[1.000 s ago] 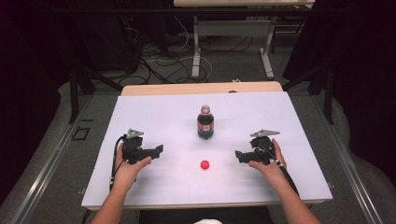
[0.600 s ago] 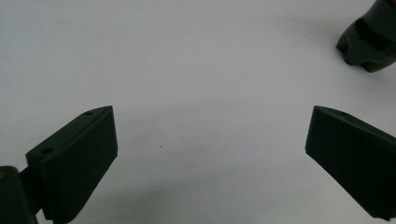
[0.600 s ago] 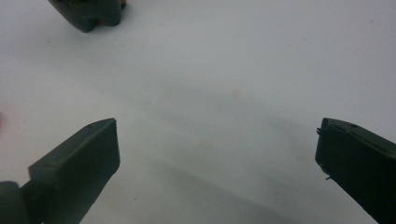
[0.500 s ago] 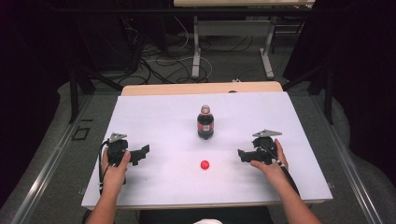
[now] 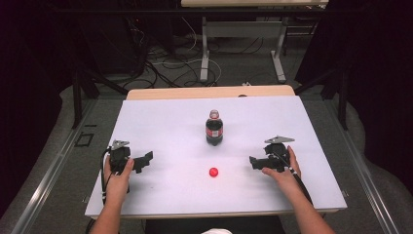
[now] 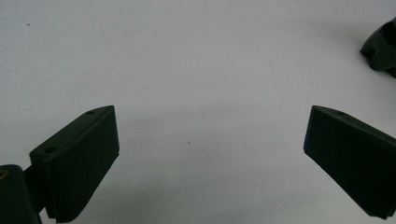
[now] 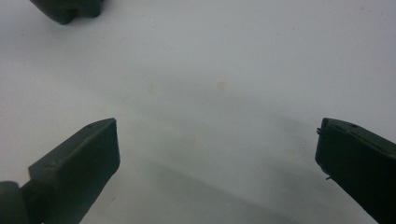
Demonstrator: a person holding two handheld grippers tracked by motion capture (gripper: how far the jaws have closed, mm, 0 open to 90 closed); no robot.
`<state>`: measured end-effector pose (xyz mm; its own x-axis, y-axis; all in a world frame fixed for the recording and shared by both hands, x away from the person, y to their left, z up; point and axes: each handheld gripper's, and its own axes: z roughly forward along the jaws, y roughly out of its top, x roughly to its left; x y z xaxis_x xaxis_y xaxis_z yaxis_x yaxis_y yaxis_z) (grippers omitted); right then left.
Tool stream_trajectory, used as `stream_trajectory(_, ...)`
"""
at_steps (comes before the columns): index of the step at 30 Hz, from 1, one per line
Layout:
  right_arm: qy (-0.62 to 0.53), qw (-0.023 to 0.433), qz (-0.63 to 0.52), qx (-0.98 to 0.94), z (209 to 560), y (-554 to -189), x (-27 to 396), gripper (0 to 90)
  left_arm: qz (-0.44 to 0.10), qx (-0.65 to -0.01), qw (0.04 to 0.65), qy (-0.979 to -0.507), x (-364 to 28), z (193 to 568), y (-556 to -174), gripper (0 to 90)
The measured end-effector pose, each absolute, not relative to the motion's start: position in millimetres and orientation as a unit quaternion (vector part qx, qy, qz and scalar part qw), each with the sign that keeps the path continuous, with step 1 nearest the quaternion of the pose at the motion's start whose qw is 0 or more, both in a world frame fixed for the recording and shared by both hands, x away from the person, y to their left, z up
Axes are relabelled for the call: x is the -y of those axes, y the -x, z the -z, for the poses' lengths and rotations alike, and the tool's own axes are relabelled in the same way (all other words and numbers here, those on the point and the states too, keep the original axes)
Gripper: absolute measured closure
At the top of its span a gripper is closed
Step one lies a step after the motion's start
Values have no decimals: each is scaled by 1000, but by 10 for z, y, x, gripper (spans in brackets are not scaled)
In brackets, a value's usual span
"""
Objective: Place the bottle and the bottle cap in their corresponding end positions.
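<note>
You are holding your left gripper (image 5: 144, 161) low over the white tabletop (image 5: 160, 122) near its left edge, and its jaws are standing wide apart with nothing between them. In the left gripper view those jaws (image 6: 210, 163) are framing bare white surface, with a dark piece of the other gripper showing at the upper right corner.

Your right gripper (image 5: 255, 162) is sitting toward the right side of the tabletop, its grey three-cornered plate on top, and its jaws are likewise spread open and empty. In the right gripper view (image 7: 217, 170) they are looking across plain tabletop, with a dark part of the other gripper at the top left.

The small red cap (image 5: 213, 171) is lying flat on the tabletop between your two grippers, nearer the right one than the left, and clear of both sets of jaws. It is touching neither gripper.

The dark soda bottle (image 5: 214, 129) is standing upright behind the red cap, farther from you, close to the middle of the tabletop. Its neck is uncovered at the top. It is well apart from the left gripper and somewhat nearer the right one, and neither pair of jaws is pointing straight at it; both are aiming inward across the tabletop toward each other.
</note>
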<state>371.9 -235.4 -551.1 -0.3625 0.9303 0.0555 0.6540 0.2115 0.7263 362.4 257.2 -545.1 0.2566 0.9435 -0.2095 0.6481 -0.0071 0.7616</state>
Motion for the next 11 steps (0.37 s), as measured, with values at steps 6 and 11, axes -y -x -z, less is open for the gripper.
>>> stream_trajectory(6, -530, 202, -340, -750, 5515, -3721, 2374, 0, -185, -581, 398, -685, -2575, 5454, -3625, 37)
stream_trajectory(11, -529, 203, -340, -751, 5511, -3722, 2374, 0, -184, -581, 394, -688, -2572, 5460, -3628, 34)
